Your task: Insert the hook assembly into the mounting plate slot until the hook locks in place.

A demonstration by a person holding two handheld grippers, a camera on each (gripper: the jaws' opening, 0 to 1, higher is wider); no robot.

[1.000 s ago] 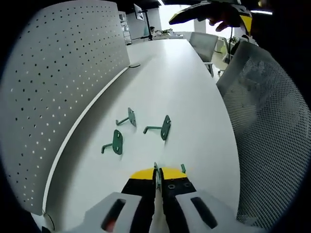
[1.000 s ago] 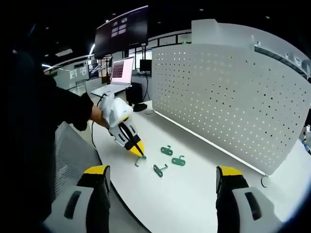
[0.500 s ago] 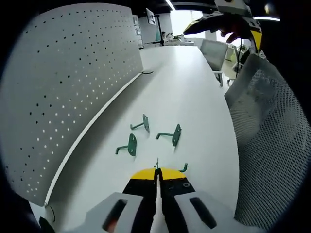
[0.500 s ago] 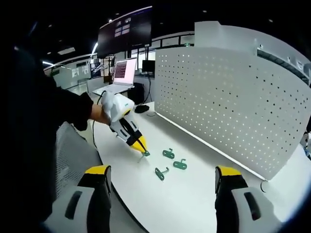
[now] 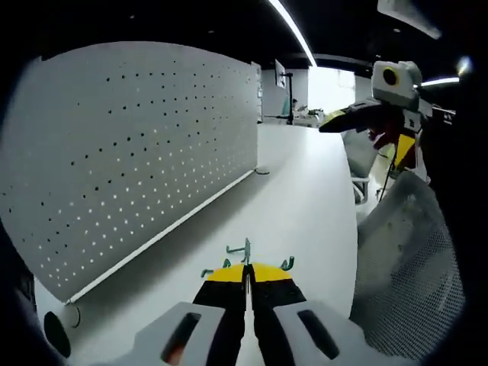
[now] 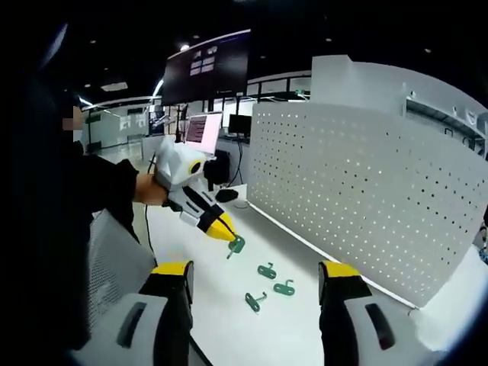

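Left tool [image 6: 226,231]: jaws pressed together on a green hook [image 6: 236,245], lifted clear of the tabletop [image 6: 305,324].
Hook: its plate hangs just past the tool's yellow tips, prong slanting down and away from the pegboard [image 6: 366,206]; in the left gripper view it [image 5: 245,250] stands up at the tips.
Right tool [image 6: 255,268]: jaws wide apart, holding nothing.
Spare hooks [image 6: 267,270]: three, lying on the tabletop below the left tool.
Pegboard: upright along the tabletop's far edge.

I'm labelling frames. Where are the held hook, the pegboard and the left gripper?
held hook [image 6: 237,245], right gripper view, on its green plate.
pegboard [image 6: 366,198], right gripper view, on its perforated face.
left gripper [image 6: 225,232], right gripper view, at its yellow tips.
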